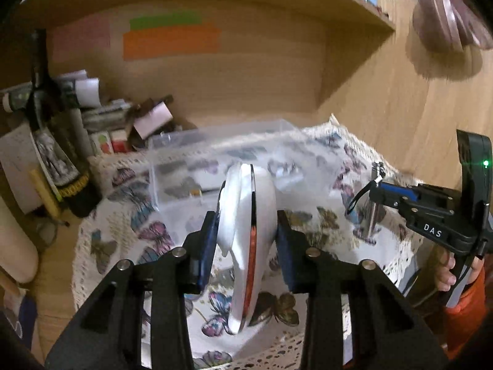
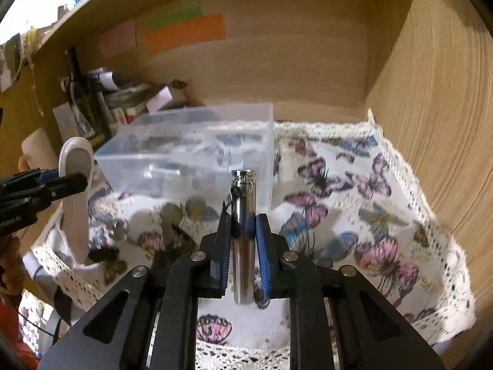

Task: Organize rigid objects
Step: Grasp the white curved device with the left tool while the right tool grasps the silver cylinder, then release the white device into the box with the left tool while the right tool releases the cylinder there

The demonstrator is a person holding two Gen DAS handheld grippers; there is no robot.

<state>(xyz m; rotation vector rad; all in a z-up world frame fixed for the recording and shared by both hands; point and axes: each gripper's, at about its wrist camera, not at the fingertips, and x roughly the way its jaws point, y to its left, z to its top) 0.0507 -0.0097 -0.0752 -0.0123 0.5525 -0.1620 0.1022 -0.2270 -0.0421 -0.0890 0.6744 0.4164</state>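
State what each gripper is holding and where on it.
Left gripper clamps a white handheld device with a red stripe across its flat sides, near mid-length. Right gripper clamps a shiny metal cylinder around its middle, capped end pointing away.

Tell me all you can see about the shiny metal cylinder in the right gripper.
The metal cylinder looks like polished chrome, slim and long, with a stepped cap on top carrying a small ring and a dark cord. It stands upright, clamped at mid-length between the blue pads of the right gripper, above the butterfly cloth and before the clear plastic box.

Both wrist views face the clear box (image 1: 215,160) (image 2: 197,148) closely, side by side.
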